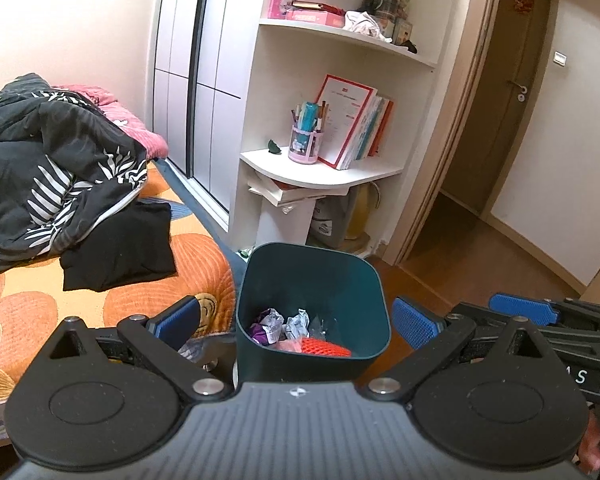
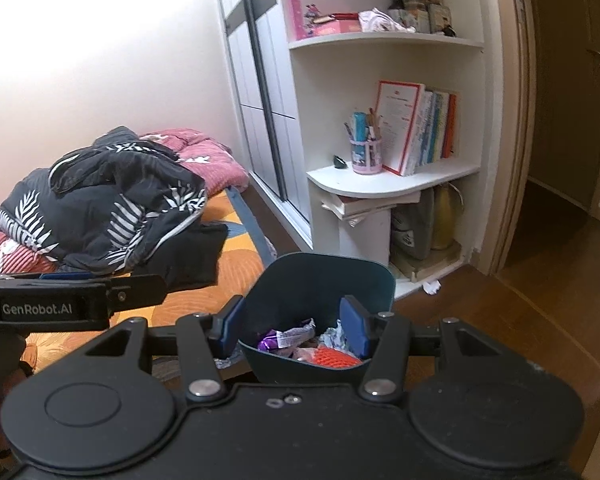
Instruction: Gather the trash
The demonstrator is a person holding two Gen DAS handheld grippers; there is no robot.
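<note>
Black leaf-print bedding (image 1: pixel 56 152) is seen heaped on the bed at far left; the left gripper (image 1: pixel 296 322) is held spread wide, nothing grasped; the teal bin (image 1: pixel 312 280) is framed between its pads, wrappers (image 1: pixel 280 326) and orange mesh (image 1: pixel 326 347) inside; the right gripper (image 2: pixel 294 326) is held parted, empty, over the rim; white shelves (image 1: pixel 320 168) are seen behind.

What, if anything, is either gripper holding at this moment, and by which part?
Nothing is held. The left gripper and right gripper are both open above the teal bin, with only the trash inside visible between their pads.
</note>
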